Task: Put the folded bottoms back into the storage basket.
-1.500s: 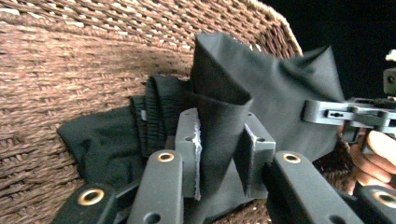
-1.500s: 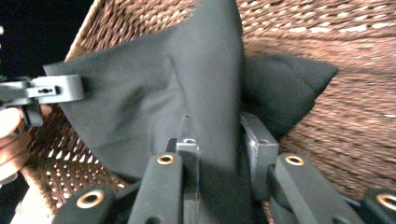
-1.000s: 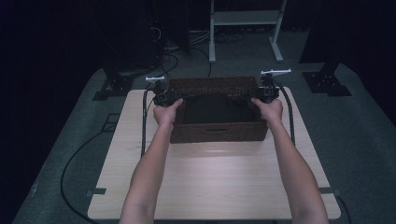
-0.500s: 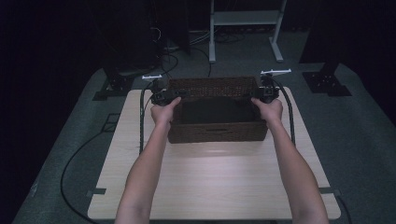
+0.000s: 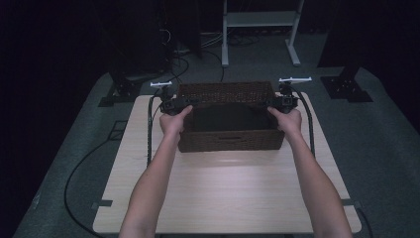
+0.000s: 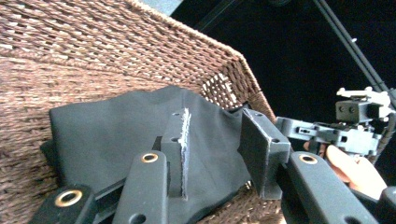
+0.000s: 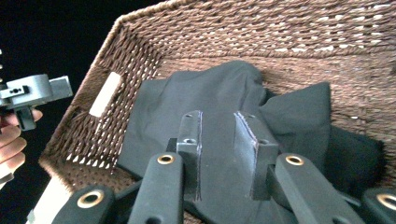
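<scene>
A rectangular brown woven wicker basket point(image 5: 230, 140) sits at the far middle of a pale wooden table point(image 5: 223, 193), and the room beyond the basket is too dark to read. From the high view the inside of the basket is only a dark patch; both gripper views show it to be a crumpled black cloth point(image 6: 121, 135) lying on the basket floor. At the basket's left end the left gripper point(image 6: 219, 156) has its jaws parted, one pad over the cloth and the other out beside the basket's rim, pressing on nothing; they have just been opening a little. At the basket's right end the right gripper point(image 7: 218, 154) hangs over the cloth with a narrow gap between its pads and nothing clamped there. Whether the pads brush the cloth I cannot tell. The right gripper view alone shows a slot handle point(image 7: 104, 94) in the basket's end wall. Both bare forearms are cut off by the near edge.
</scene>
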